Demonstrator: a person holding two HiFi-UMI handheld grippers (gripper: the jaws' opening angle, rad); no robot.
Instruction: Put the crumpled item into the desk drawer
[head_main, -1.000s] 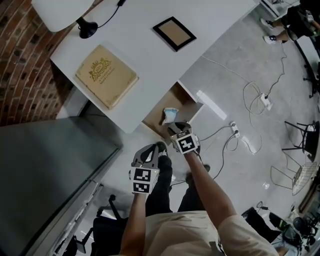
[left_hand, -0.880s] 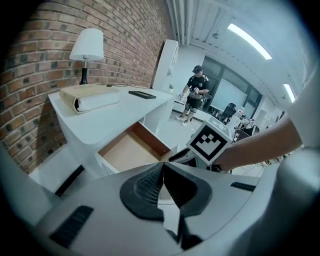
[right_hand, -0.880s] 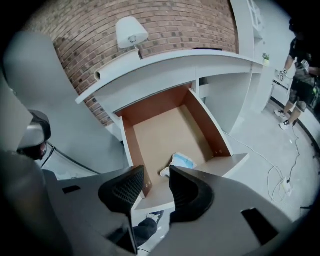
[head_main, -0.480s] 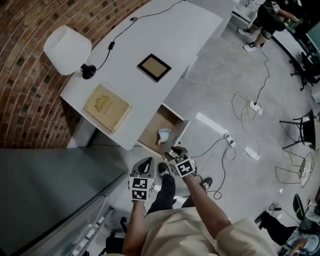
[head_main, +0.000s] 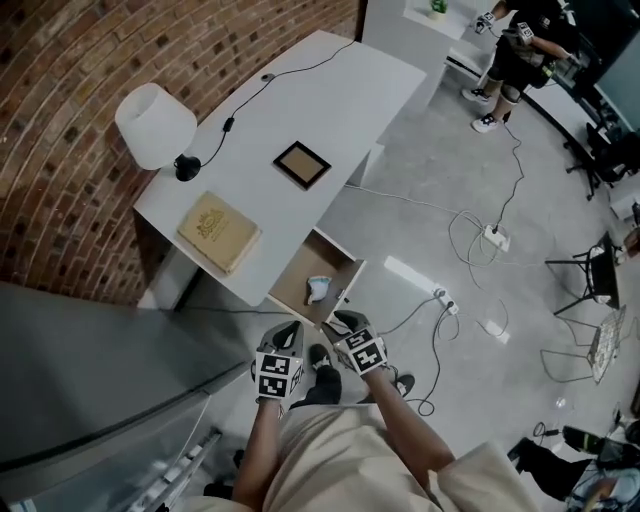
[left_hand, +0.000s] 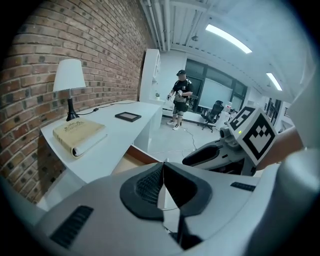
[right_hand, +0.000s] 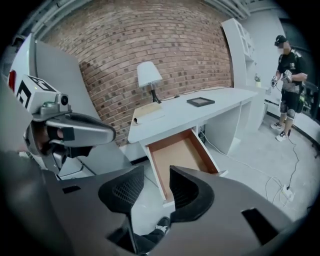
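In the head view the white desk (head_main: 300, 110) has its wooden drawer (head_main: 296, 285) pulled open. A pale, crumpled item (head_main: 318, 288) lies inside it near the front. Both grippers hang just in front of the drawer, apart from it. My left gripper (head_main: 291, 332) is shut with nothing in it, its pads meeting in the left gripper view (left_hand: 162, 172). My right gripper (head_main: 336, 322) is open and empty, with a gap between its pads (right_hand: 156, 187). In the right gripper view the drawer (right_hand: 182, 152) shows a bare wooden floor, and the jaws hide its near end.
On the desk stand a white lamp (head_main: 155, 125), a tan book (head_main: 220, 232) and a dark picture frame (head_main: 302, 164). Cables and a power strip (head_main: 440, 298) lie on the floor to the right. A grey cabinet (head_main: 90, 380) is at the left. A person (head_main: 520, 50) stands far back.
Both grippers and the head camera have drawn back from the desk, so the drawer looks smaller. The crumpled item stays in the drawer. The right gripper is farther from it.
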